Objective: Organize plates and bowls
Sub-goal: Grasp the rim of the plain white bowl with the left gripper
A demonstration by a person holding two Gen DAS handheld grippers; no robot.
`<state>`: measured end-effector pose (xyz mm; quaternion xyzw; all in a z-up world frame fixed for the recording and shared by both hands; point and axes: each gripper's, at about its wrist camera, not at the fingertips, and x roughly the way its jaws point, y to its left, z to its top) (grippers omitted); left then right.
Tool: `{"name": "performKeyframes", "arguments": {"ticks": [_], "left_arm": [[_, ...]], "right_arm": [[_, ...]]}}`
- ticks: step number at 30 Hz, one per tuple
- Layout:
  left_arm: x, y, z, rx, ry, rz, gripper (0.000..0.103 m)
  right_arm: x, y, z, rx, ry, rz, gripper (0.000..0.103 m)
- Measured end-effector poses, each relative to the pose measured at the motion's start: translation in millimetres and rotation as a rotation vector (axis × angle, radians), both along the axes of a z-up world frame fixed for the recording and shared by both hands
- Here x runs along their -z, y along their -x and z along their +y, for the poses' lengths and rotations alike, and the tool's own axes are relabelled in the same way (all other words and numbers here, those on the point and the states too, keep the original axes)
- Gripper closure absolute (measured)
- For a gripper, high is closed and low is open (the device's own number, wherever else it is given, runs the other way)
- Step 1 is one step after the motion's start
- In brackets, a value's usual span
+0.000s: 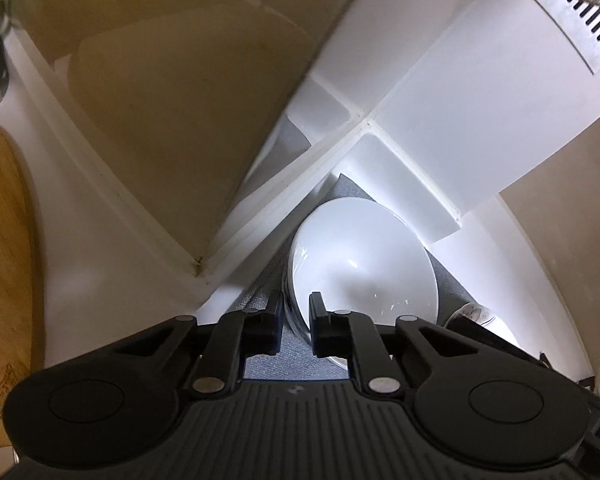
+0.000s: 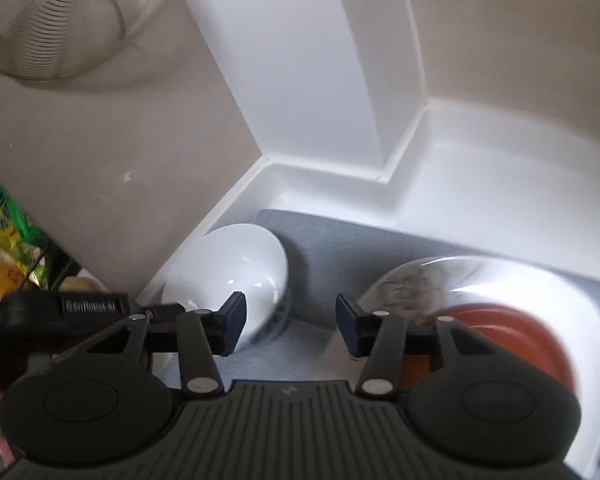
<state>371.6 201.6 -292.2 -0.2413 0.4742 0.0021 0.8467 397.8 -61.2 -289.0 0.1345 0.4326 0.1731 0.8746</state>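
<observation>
Left gripper pinching white bowl rim, bowl tilted

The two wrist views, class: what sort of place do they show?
Probably a home kitchen corner: a glossy white ceramic bowl on a grey fabric mat, a blurred orange-and-white plate stack, and a light wooden cutting board.

Glossy plain white round bowl sits on a flat grey woven-textured mat. A speckled grey-brown patterned plate overlaps a solid orange-red plate. Both two-finger grippers show matte black, with dark navy pads.
</observation>
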Motion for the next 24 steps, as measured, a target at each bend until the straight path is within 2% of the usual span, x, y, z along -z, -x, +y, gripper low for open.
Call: {"name": "performKeyframes", "arguments": {"ticks": [2,4,5,6,9,12,15,16,18,20,21,22,23,24], "left_arm": [[1.5,-2.6,-4.4,0.008,-0.024,0.01,0.089],[2.6,-4.7,-8.6,0.011,-0.05,0.027,0.09],[1.5,-4.9,-11.0,0.016,-0.064,0.03,0.089],[1.3,-5.1,-13.0,0.022,-0.072,0.037,0.089],[-1.1,1.0,-17.8,0.05,-0.093,0.068,0.089],[-0.1,11.7,-14.1,0.072,-0.061,0.1,0.088],[2.9,16.0,-8.8,0.075,-0.032,0.107,0.088],[3.9,14.8,-8.0,0.071,-0.029,0.108,0.085],[6.3,8.7,-7.6,0.046,-0.042,0.134,0.078],[12.1,1.9,-6.3,0.022,-0.047,0.15,0.077],[16.0,-1.0,-5.7,0.018,-0.045,0.153,0.077],[20.2,-3.1,-5.3,0.015,-0.038,0.164,0.076],[22.9,-3.8,-4.7,0.014,-0.02,0.169,0.081],[23.9,-6.3,-7.5,0.023,0.002,0.162,0.086]], "right_arm": [[6.2,-7.6,9.3,-0.013,0.003,0.016,0.054],[15.7,-14.5,19.5,-0.034,0.028,0.04,0.066],[19.5,-17.0,23.5,-0.043,0.045,0.057,0.083],[21.7,-17.6,25.2,-0.043,0.052,0.066,0.087],[21.1,-15.0,22.7,-0.037,0.037,0.089,0.091],[17.7,-6.3,18.3,-0.038,0.032,0.149,0.091],[17.1,2.6,19.1,-0.068,0.045,0.16,0.089],[16.7,3.5,20.5,-0.074,0.054,0.156,0.089],[17.0,2.5,22.3,-0.076,0.061,0.159,0.085],[17.9,0.4,24.6,-0.075,0.079,0.158,0.083],[18.2,1.0,26.7,-0.078,0.097,0.147,0.077],[19.5,1.4,28.3,-0.08,0.114,0.139,0.076],[21.7,1.4,28.5,-0.08,0.12,0.138,0.076],[24.6,1.5,27.5,-0.074,0.11,0.145,0.082]]}}
